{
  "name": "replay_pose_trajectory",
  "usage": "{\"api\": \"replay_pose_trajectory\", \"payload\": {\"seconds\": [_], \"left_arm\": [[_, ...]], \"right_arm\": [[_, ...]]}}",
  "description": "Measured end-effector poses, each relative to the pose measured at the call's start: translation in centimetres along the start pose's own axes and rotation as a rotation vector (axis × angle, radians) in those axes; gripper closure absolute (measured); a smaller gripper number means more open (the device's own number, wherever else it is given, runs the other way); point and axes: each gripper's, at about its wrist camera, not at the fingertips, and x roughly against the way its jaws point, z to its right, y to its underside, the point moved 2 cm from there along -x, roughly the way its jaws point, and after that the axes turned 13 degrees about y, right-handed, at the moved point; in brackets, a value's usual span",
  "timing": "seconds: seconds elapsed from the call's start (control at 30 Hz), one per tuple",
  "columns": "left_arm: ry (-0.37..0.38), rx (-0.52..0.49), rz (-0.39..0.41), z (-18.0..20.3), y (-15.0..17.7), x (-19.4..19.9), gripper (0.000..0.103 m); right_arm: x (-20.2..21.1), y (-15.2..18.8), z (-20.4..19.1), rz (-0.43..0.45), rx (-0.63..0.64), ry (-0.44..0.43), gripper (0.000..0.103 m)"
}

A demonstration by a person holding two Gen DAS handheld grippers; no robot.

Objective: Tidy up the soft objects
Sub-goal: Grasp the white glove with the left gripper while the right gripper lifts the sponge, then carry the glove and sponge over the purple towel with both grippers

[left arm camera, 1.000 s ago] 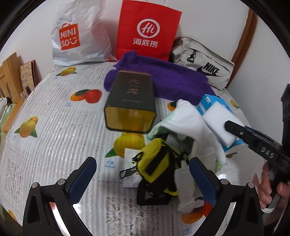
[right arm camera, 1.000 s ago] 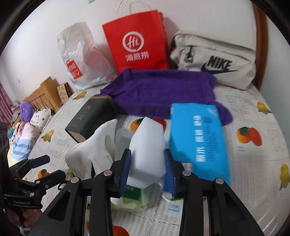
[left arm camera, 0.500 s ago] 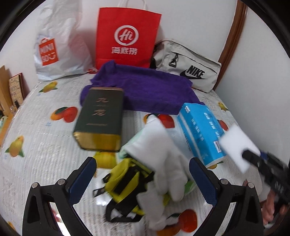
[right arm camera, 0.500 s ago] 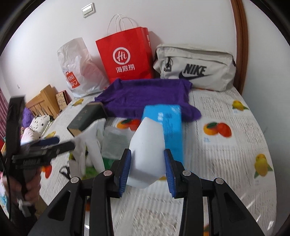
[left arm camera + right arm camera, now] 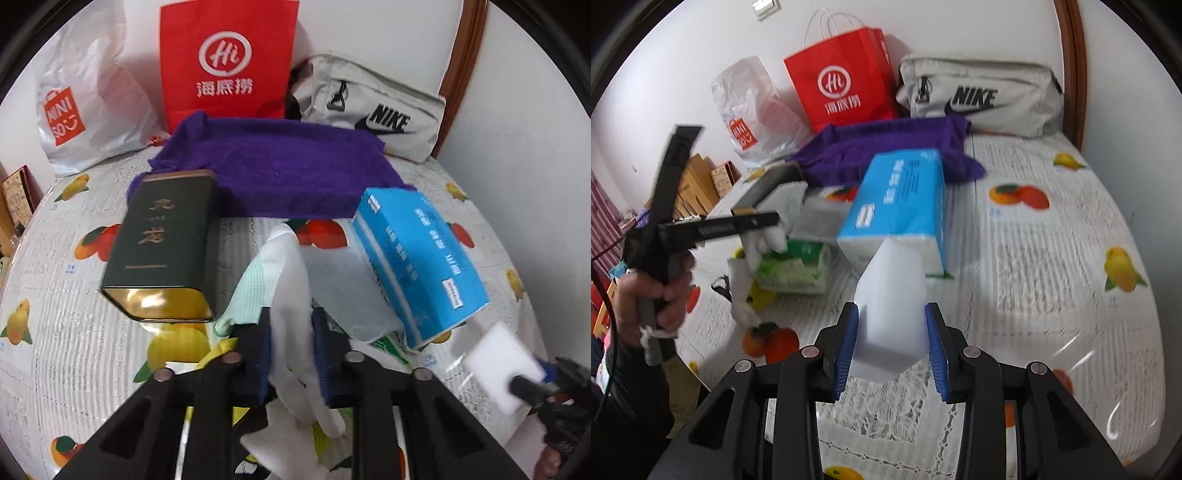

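Note:
A white glove [image 5: 291,280] lies on a pile in the middle of the table, over a pale green cloth [image 5: 251,291] and a yellow pouch [image 5: 218,350]. My left gripper [image 5: 291,332] is closing its jaws on the glove, and the blue pads press it from both sides. The right wrist view shows the glove [image 5: 768,240] hanging from that gripper [image 5: 775,221]. My right gripper [image 5: 890,332] is shut on a white sponge block [image 5: 892,295] above the tablecloth. In the left wrist view the sponge [image 5: 498,354] is at the lower right.
A blue tissue pack [image 5: 417,258] lies tilted beside the pile, and a dark green tin [image 5: 162,243] on the left. Behind them are a purple towel [image 5: 280,170], a red paper bag [image 5: 225,62], a white plastic bag [image 5: 85,96] and a grey Nike bag [image 5: 376,110]. A green wipes pack [image 5: 794,269] lies under the glove.
My left gripper went from wide open to closed around the white glove. My right gripper carried the sponge back from the pile, toward the near right of the table.

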Motion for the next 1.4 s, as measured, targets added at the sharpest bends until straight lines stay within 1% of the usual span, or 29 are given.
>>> {"api": "replay_pose_trajectory", "payload": {"seconds": [0.13, 0.2, 0.3, 0.47, 0.63, 0.8, 0.97, 1.17, 1.27, 1.4], "left_arm": [[-0.018, -0.010, 0.016, -0.1, 0.1, 2.1, 0.091], [-0.011, -0.002, 0.023, -0.3, 0.2, 3.4, 0.091], [0.003, 0.012, 0.050, -0.7, 0.2, 4.9, 0.091], [0.002, 0.021, 0.096, -1.4, -0.1, 7.6, 0.091], [-0.015, 0.042, 0.110, -2.5, -0.7, 9.2, 0.091], [-0.031, 0.062, 0.127, -3.8, -1.7, 10.2, 0.091], [-0.050, 0.055, 0.134, -4.9, -2.9, 10.6, 0.091], [-0.051, 0.073, 0.141, -6.7, -4.9, 10.3, 0.091], [-0.052, 0.082, 0.154, -7.5, -6.1, 10.1, 0.091], [-0.050, 0.082, 0.170, -8.8, -8.1, 9.5, 0.091]], "right_arm": [[-1.2, 0.8, -0.4, -0.027, 0.003, 0.002, 0.066], [-1.8, 1.3, -0.7, -0.047, -0.001, -0.003, 0.066], [-2.0, 1.5, -1.1, -0.053, 0.000, -0.012, 0.067], [-1.0, 1.0, -2.0, -0.038, 0.015, -0.016, 0.067], [0.6, -0.1, -2.9, -0.012, 0.032, -0.036, 0.067], [2.3, -2.1, -3.6, 0.036, 0.039, -0.063, 0.067], [2.6, -4.8, -3.6, 0.064, 0.042, -0.043, 0.067], [1.5, -8.5, -3.8, 0.083, 0.048, -0.027, 0.067], [0.5, -10.6, -3.7, 0.086, 0.040, -0.011, 0.067], [-1.0, -13.2, -3.6, 0.090, 0.029, -0.013, 0.067]]}}
